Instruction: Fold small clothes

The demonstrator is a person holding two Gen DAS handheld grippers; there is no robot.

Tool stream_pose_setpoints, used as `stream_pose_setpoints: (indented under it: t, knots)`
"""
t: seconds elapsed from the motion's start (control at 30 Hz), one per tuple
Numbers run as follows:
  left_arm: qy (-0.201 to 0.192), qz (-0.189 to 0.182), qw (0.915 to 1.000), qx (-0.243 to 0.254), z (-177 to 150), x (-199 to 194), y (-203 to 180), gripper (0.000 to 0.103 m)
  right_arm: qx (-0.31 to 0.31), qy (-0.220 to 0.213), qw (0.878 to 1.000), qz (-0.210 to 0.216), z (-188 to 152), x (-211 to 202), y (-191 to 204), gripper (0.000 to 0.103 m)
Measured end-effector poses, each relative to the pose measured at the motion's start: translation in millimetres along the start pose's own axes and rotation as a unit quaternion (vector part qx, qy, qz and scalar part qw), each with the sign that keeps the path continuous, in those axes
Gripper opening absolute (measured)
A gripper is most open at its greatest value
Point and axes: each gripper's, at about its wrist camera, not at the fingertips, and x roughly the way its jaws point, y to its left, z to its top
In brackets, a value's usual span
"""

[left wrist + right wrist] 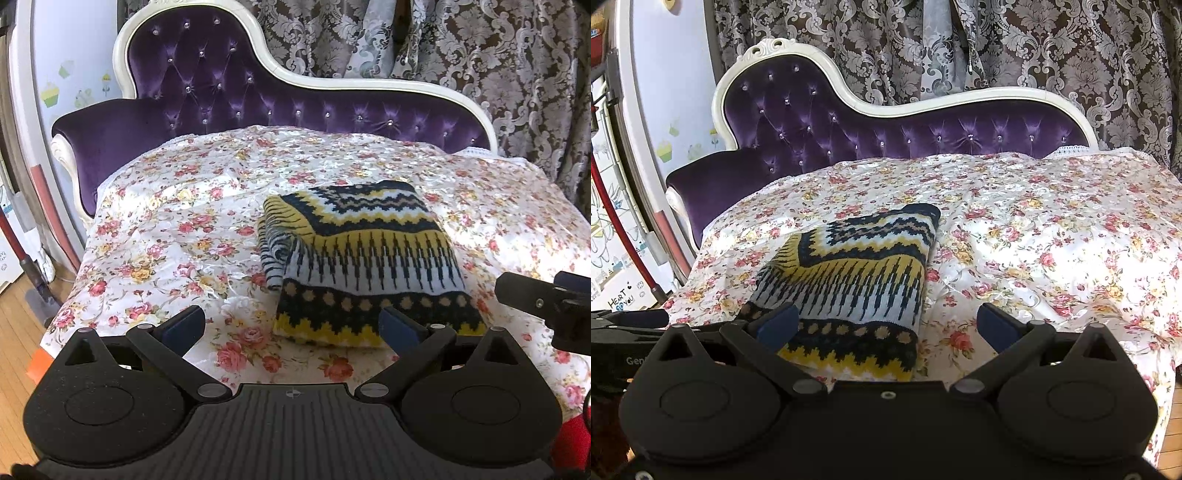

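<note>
Both tools, left tool and right tool, released; folded sweater ahead.

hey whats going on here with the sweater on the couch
A person is holding two handheld grippers over a purple tufted couch covered with a floral sheet. A patterned knit sweater in navy, yellow and white lies on the sheet, already folded into a compact rectangle. The left gripper and the right gripper are both open and hold nothing; each hovers near the sweater's front edge. The folding looks done or close to it.
</note>
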Motion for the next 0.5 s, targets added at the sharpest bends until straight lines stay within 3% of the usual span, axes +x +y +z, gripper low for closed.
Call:
stream_pose_setpoints:
  t: [0.5]
  knots:
    - [0.000,0.009,1.0000,0.004,-0.3,-0.5,-0.3,0.102,0.000,0.001,1.000,0.003,-0.5,-0.7,2.0,0.102]
